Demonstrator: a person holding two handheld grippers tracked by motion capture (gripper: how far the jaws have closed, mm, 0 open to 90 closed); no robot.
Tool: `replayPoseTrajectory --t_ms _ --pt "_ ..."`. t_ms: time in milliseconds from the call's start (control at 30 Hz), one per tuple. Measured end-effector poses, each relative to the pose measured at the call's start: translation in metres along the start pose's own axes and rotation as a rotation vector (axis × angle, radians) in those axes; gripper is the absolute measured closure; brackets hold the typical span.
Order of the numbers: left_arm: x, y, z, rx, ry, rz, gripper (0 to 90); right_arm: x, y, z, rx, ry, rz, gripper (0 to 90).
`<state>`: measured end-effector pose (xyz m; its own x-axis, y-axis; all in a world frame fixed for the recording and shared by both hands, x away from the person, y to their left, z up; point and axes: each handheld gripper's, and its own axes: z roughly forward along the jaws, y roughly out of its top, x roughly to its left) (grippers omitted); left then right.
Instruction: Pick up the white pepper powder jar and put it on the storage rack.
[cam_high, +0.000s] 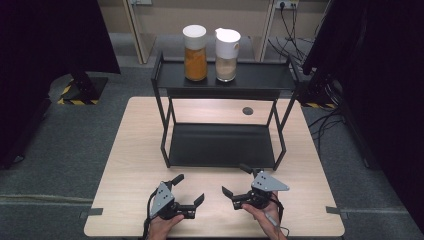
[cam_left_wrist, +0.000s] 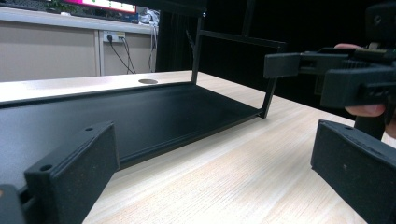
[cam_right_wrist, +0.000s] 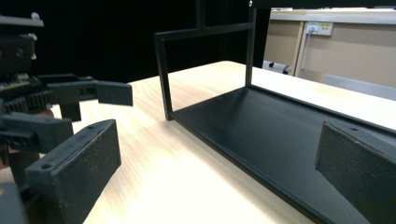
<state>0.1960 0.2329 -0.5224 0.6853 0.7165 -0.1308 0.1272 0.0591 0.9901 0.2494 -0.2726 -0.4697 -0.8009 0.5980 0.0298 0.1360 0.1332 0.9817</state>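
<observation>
A black two-tier rack (cam_high: 165, 125) stands on the light wooden table (cam_high: 130, 165). Its top shelf (cam_high: 255, 76) carries a jar of orange contents (cam_high: 195, 60) and, beside it, a jar of pale contents (cam_high: 226, 62), both with white lids. The lower shelf (cam_high: 222, 145) (cam_left_wrist: 140, 116) (cam_right_wrist: 261, 126) is bare. My left gripper (cam_high: 190, 188) (cam_left_wrist: 210, 172) is open and empty in front of the rack. My right gripper (cam_high: 234, 179) (cam_right_wrist: 217, 168) is open and empty too, facing the left one. Each gripper view shows the other gripper: the right gripper (cam_left_wrist: 327, 70) and the left gripper (cam_right_wrist: 70, 93).
A round grommet hole (cam_high: 247, 111) (cam_left_wrist: 148, 81) sits in the table behind the rack. Black curtains and stand bases (cam_high: 80, 90) flank the table on the floor. Cables (cam_high: 325, 120) trail at the right. The rack's thin posts (cam_right_wrist: 163, 79) border the lower shelf.
</observation>
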Motion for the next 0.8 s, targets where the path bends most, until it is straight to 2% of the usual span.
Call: replayPoseTrajectory --t_ms 233,533,800 --pt "-0.0002 0.0000 -0.0001 -0.002 0.004 -0.002 0.1 -0.0022 -0.0057 0.0023 0.021 0.000 0.012 0.5" --pt "-0.0014 -0.0005 -0.0028 -0.009 0.004 0.004 0.1 0.0003 -0.0061 0.0030 0.027 -0.002 0.004 0.5" --pt "-0.0016 -0.0009 -0.0023 -0.005 0.003 0.003 0.2 -0.0019 -0.0081 0.0031 0.031 -0.003 0.019 0.5"
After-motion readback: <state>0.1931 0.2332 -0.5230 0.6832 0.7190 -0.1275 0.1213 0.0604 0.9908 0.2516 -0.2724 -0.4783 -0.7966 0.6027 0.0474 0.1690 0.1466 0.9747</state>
